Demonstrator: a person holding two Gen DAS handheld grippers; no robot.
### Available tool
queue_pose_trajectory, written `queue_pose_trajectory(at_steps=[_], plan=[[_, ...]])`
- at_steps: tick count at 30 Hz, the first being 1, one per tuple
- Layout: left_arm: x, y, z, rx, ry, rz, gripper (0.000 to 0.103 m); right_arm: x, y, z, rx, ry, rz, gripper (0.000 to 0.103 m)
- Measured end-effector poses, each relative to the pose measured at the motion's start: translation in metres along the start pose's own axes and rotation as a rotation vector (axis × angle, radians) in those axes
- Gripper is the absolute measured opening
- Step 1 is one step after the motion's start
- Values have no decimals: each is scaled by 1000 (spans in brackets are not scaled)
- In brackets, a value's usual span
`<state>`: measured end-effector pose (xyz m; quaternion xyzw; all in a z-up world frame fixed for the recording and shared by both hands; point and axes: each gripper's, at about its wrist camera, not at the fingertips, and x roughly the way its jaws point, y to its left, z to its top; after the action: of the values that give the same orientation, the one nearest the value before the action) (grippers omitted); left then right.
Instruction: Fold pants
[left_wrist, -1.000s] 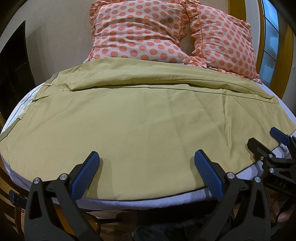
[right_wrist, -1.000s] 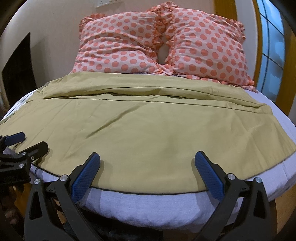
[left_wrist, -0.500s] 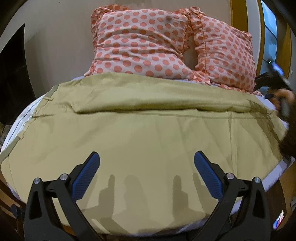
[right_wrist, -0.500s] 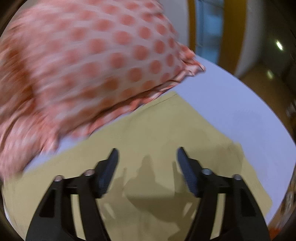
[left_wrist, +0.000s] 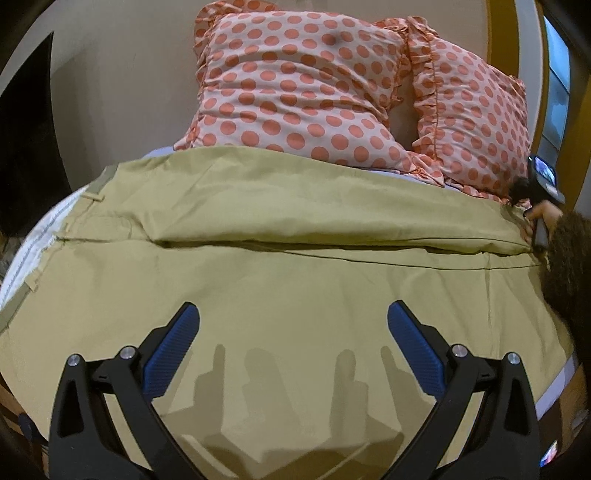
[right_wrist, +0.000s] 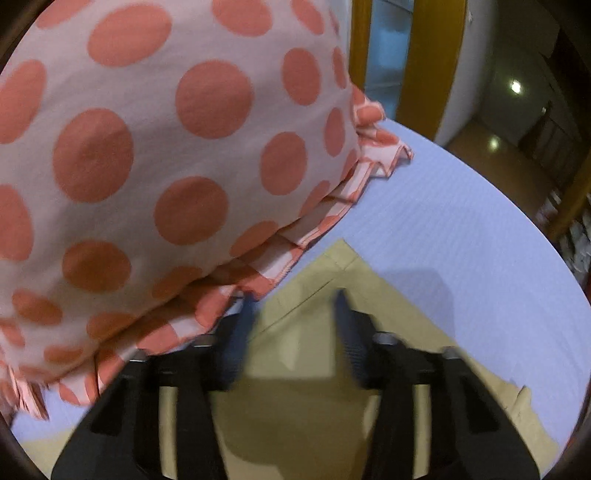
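Khaki pants (left_wrist: 295, 266) lie spread flat across the bed, waistband with belt loops at the left, legs running right. My left gripper (left_wrist: 293, 325) is open and empty, hovering over the near leg. My right gripper (right_wrist: 293, 306) is partly open, its fingers blurred, straddling the far leg's hem corner (right_wrist: 332, 258) on the pants (right_wrist: 295, 369), right beside the pillow ruffle. In the left wrist view the right gripper's body and the hand holding it (left_wrist: 539, 206) sit at the pants' far right end.
Two pink pillows with orange dots (left_wrist: 295, 85) (left_wrist: 476, 122) lean at the head of the bed; one fills the right wrist view (right_wrist: 155, 147). A pale blue sheet (right_wrist: 461, 229) covers the bed. A wooden frame and window (left_wrist: 554, 74) stand at the right.
My right gripper swung from the near bed edge to the pants' far right hem by the pillow, and its fingers have narrowed. My left gripper moved forward over the near leg.
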<state>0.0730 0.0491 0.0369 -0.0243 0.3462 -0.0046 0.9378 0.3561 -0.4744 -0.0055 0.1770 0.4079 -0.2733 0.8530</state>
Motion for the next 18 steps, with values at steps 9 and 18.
queue_pose_trajectory(at_steps=[9,18], plan=[[-27,23,-8,-110,-45,-40,101,-41,-117,-28,280,-84,525,5],[-53,53,10,-143,-126,-28,101,-150,-221,-179,391,-52,700,4]])
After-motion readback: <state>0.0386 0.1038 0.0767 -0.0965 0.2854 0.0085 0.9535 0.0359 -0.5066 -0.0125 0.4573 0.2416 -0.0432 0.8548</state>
